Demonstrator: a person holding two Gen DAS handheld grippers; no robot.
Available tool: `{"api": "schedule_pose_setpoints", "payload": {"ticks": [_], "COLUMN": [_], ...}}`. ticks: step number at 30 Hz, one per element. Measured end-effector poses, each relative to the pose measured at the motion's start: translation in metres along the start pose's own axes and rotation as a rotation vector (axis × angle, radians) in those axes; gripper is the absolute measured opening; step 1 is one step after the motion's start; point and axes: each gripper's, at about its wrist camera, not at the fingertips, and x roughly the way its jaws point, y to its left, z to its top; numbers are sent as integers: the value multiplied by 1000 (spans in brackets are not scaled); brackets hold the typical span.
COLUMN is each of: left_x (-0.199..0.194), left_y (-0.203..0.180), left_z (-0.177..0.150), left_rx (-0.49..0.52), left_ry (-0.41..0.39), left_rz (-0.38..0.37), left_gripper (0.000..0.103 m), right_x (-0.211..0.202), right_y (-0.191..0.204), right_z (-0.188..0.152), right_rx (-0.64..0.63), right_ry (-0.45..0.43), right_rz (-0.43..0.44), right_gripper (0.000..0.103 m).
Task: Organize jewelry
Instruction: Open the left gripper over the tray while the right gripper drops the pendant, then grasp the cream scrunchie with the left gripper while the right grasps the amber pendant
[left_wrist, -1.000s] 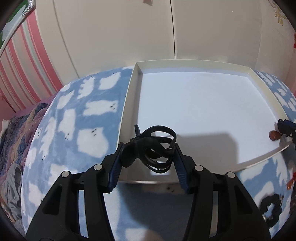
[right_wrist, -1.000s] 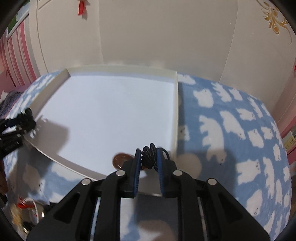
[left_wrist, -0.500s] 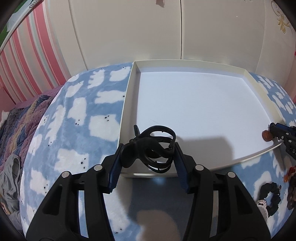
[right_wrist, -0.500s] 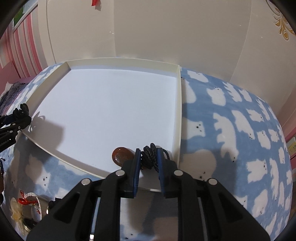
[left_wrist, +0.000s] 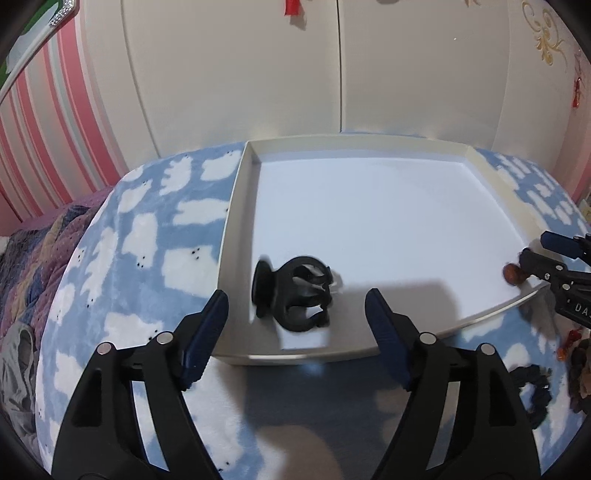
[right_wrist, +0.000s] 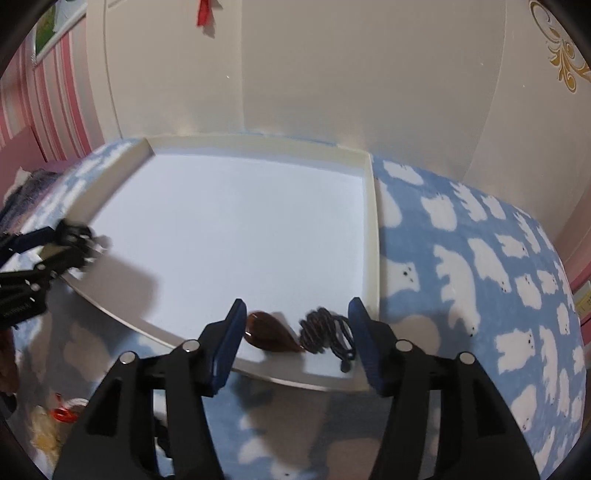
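While both hand-held grippers stand spread wide, the jewelry pieces lie loose inside the shallow white rectangular tray (left_wrist: 236, 206), which sits on the blue fleece blanket with white bear shapes (left_wrist: 147, 251).

Left gripper (left_wrist: 296, 306): blue-padded fingers apart, touching nothing. Between and just beyond them, a black plastic claw hair clip (left_wrist: 293, 295) lies on the tray floor in the near left corner, close to the left wall. Its outline is blurred.

Right gripper (right_wrist: 295, 326): fingers likewise apart, nothing pinched. Between them, on the tray floor at the near right corner, lie a reddish-brown teardrop-shaped pendant (right_wrist: 271, 334) and a coiled dark braided cord (right_wrist: 327, 332). The pendant's pointed end meets the cord; whether they are joined cannot be told. The cord's loose end lies near the tray's near edge.

The rest of the tray floor shows plain white. In the left wrist view, a black scrunchie (left_wrist: 533, 387) lies on the blanket past the tray's near right corner, with small reddish items beside it, too blurred to identify. White cabinet doors (right_wrist: 332, 74) stand behind the tray.
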Motion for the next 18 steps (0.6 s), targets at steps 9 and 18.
{"api": "schedule_pose_setpoints", "payload": {"ticks": [9, 18], "left_x": [-88, -161], "left_y": [31, 63], "left_z": [3, -83], "left_rx": [-12, -114], "left_ry": [-156, -227], "left_rz": [-29, -3], "left_gripper": [88, 91], "right_x": [-93, -157], "right_y": [-34, -91], "right_z": [4, -89], "right_rx": [45, 170], "right_ry": [-158, -223], "right_rz": [14, 4], "right_gripper": [70, 71]}}
